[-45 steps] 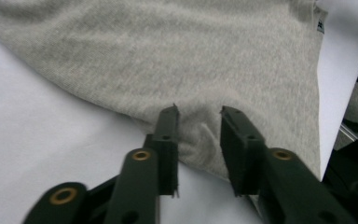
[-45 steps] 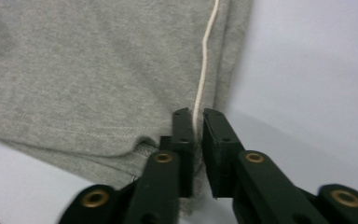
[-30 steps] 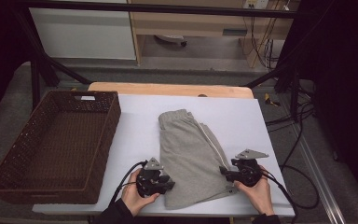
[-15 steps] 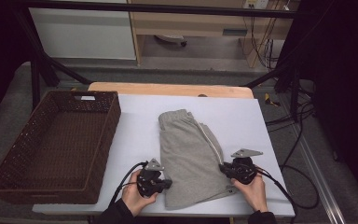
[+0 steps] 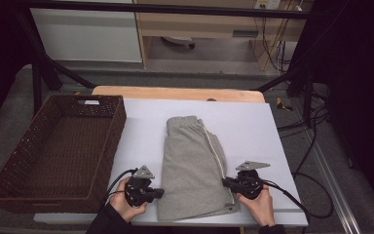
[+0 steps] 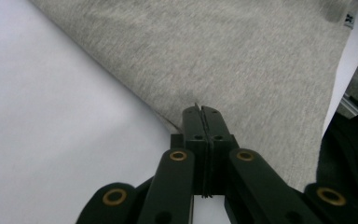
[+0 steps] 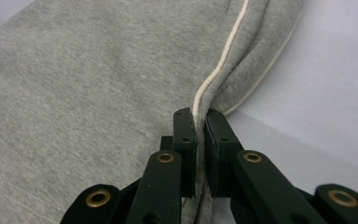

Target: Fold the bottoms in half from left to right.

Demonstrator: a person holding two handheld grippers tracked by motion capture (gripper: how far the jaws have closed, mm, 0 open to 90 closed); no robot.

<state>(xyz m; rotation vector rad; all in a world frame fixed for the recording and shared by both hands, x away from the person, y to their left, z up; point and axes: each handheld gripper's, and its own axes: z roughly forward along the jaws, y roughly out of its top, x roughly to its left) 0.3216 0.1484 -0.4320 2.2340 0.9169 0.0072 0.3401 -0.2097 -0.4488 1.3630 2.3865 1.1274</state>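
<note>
Grey shorts (image 5: 192, 161) lie folded on the white table (image 5: 253, 126), waistband at the far end. My left gripper (image 5: 161, 192) is at their near left edge. In the left gripper view its jaws (image 6: 200, 108) are pressed together, with a thin bit of the grey cloth (image 6: 242, 51) pinched at the tips. My right gripper (image 5: 225, 181) is at the near right edge. Its jaws (image 7: 199, 116) have just closed further and now grip a fold of the shorts (image 7: 98, 84) beside the white side stripe (image 7: 223, 60).
A dark wicker basket (image 5: 118, 126) stands on the left part of the table, next to the shorts. Bare white tabletop lies right of the shorts and beyond them. Cables trail off the table's near right side (image 5: 302, 195).
The left hand and its gripper have shifted a little to the left at the shorts' edge. The right hand has stayed almost where it was.
</note>
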